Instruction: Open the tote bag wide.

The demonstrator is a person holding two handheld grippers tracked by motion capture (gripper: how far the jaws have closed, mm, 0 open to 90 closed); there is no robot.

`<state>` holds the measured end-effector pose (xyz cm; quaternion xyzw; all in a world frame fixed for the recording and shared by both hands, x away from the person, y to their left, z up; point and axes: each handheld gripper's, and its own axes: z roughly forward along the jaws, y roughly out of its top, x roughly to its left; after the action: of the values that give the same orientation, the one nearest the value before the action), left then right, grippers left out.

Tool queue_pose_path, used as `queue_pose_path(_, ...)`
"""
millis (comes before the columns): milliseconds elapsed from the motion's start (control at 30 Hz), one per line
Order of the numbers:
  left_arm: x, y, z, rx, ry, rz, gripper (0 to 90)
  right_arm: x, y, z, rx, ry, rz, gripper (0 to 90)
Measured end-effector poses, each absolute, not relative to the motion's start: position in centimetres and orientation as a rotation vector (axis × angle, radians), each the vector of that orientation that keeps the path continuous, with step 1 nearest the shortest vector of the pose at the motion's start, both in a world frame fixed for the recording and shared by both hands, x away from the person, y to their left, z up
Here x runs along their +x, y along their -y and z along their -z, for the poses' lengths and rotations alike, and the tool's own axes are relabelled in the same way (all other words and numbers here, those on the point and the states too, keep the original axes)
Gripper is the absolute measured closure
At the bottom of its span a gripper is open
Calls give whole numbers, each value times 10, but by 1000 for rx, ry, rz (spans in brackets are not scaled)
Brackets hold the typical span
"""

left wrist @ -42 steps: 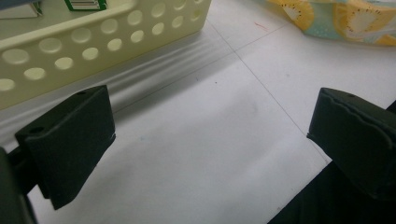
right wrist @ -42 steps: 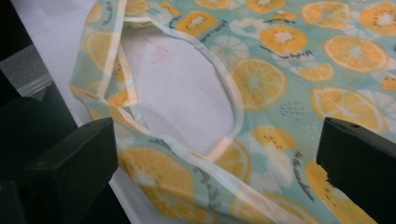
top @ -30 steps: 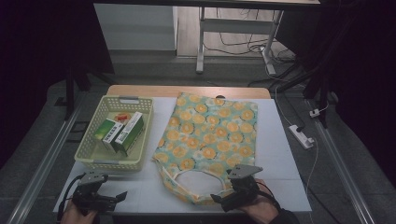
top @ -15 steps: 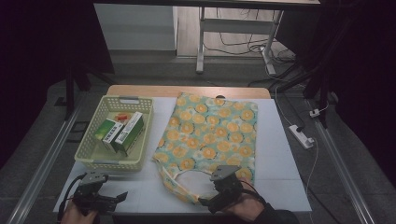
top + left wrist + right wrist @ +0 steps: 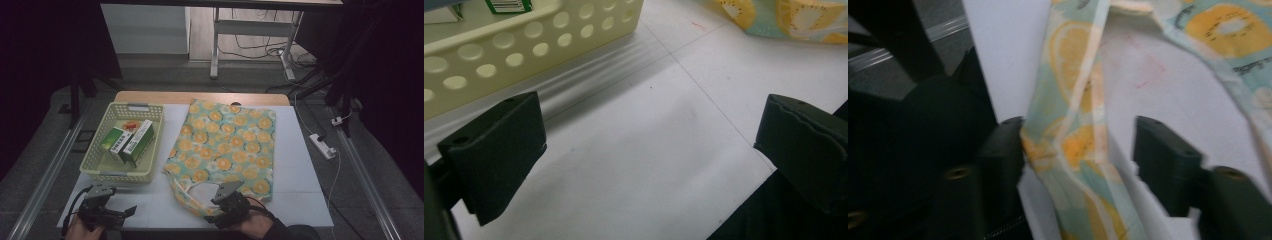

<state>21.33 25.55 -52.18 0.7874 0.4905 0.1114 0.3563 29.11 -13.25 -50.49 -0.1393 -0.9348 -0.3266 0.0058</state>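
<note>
At the near edge of the white bench [image 5: 300, 200], the right gripper [image 5: 212, 214] straddles the near handle strap [image 5: 1073, 150] of the fruit-print tote bag [image 5: 225, 145]; its fingers [image 5: 1168, 160] have just been closing, one touching the strap, the other still clear, so nothing is pinched yet. The bag lies flat, presumably so the handle lifts easily. The left gripper [image 5: 131, 212] waits at the near left, fingers [image 5: 494, 150] spread over bare bench. Farther left, the cream basket [image 5: 100, 172] holds green-and-white boxes [image 5: 129, 142], probably awaiting packing.
</note>
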Motion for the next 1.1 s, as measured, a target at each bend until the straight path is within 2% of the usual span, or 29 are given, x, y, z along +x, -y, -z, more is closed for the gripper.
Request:
queue_pose_path(133, 213, -255, 522, 2037, -1265, -287, 2, 292, 133, 505, -416, 2908, 971, 767)
queue_pose_path(200, 213, -255, 522, 2036, -1265, -286, 3, 293, 134, 503, -426, 2901, 989, 863)
queue_pose_path(233, 213, -255, 522, 2036, -1265, -287, 3, 293, 135, 500, -436, 2893, 996, 875)
queue_pose_path(633, 214, -256, 522, 2031, -1266, -282, 4, 316, 152, 473, -544, 2905, 1093, 895)
queue_pose_path(1100, 214, -256, 522, 2032, -1262, -277, 5, 369, 164, 461, -652, 2900, 1201, 897)
